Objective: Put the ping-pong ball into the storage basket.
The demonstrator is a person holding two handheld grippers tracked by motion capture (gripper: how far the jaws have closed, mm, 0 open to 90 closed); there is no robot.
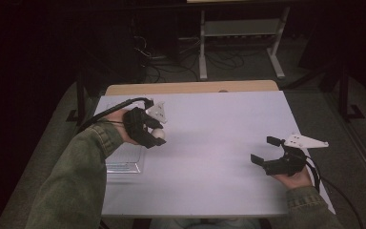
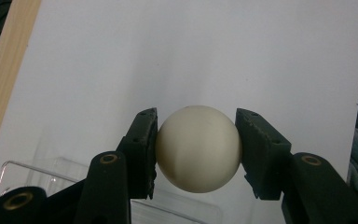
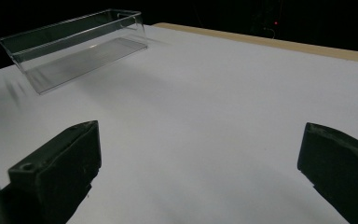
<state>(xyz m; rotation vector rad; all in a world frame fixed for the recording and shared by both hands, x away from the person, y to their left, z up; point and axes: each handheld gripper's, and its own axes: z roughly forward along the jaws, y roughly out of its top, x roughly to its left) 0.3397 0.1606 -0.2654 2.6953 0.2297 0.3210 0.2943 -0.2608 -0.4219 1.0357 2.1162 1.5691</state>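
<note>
A cream-white ball (image 2: 198, 148) sits squeezed between the two black pads of my left gripper (image 2: 198, 149), which is shut on it. In the high view that ball (image 1: 158, 135) hangs above the left part of the white table, at the tip of the left gripper (image 1: 156, 136). A clear plastic tray (image 1: 124, 160) lies just below and to the left of it, partly hidden by the sleeve. My right gripper (image 1: 266, 150) rests low at the right side with its jaws wide open and nothing between them. The right gripper view has the right gripper (image 3: 200, 163) open over bare table, the tray (image 3: 74, 46) far off.
The white table top (image 1: 219, 124) has a wooden strip along its far edge (image 1: 190, 87). Beyond it stand a metal frame (image 1: 240, 38) and cables on a dark floor. The tray's clear wall (image 2: 37, 170) shows under the left jaws.
</note>
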